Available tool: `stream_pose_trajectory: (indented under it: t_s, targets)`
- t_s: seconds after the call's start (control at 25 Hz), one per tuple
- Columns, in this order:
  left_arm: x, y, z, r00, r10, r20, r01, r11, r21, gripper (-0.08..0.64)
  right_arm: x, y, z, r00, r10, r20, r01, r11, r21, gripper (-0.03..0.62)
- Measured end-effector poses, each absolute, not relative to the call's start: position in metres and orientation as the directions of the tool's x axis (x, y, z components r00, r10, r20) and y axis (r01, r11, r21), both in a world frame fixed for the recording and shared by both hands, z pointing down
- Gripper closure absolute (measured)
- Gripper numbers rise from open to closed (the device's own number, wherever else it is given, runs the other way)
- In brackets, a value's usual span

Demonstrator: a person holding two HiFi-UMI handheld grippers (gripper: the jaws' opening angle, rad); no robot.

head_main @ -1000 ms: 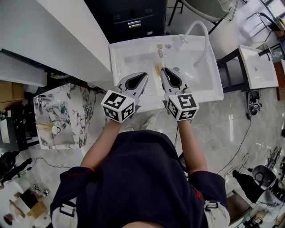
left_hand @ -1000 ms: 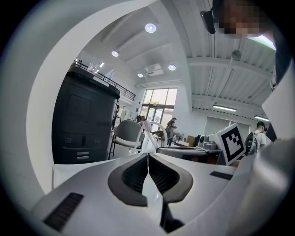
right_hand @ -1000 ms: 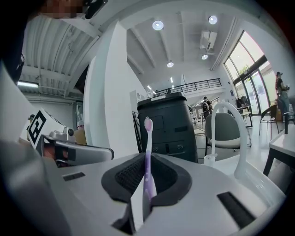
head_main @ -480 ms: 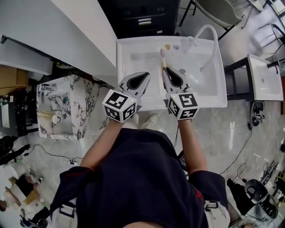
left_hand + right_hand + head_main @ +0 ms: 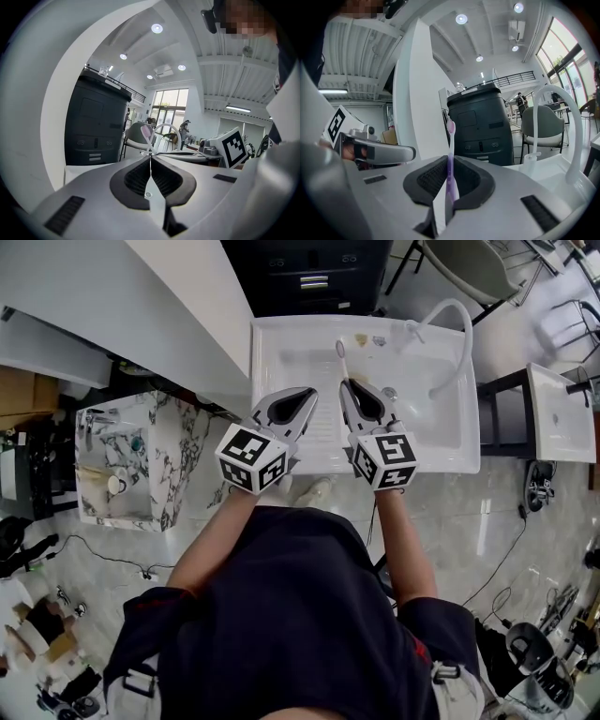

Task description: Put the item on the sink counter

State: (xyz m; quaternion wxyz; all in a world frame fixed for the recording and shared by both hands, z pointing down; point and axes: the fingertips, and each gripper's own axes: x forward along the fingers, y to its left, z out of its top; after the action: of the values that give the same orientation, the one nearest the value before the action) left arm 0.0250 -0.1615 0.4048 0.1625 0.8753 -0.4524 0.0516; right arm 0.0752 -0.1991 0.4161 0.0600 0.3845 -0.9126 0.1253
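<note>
- right gripper (image 5: 345, 385) (image 5: 449, 161) is clamping the slim pink-and-lilac plastic toothbrush (image 5: 342, 362) (image 5: 450, 140) by its handle; the jaws are closed onto it and the bristle head is sticking out past the tips toward the far side
- toothbrush is hanging in the air over the middle of the white rectangular sink basin (image 5: 272, 343), with its head clear of the basin and the worktop rim (image 5: 309, 463)
- left gripper (image 5: 307, 395) (image 5: 150, 157) is carrying nothing, with its jaws pressed fully together; it is hovering just left of the right gripper, over the near-left part of the basin
- white curved gooseneck faucet (image 5: 457, 313) (image 5: 574, 117) is arching over the far right of the basin
- two small items (image 5: 362, 338) are sitting on the far rim near the faucet base, too small to identify
- tall black cabinet (image 5: 314, 277) (image 5: 480, 126) is standing behind the sink
</note>
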Motion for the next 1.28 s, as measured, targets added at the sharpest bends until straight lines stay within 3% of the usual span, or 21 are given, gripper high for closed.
stream_pose_trajectory:
  t_s: [1.28]
  targets:
    - [-0.024, -0.253, 0.451, 0.606, -0.740, 0.292, -0.790, -0.514, 0.335, 0.545, 0.024, -0.282, 0.471, -0.679, -0.648, 0.345, -0.729, 0.649, -0.216, 0.532]
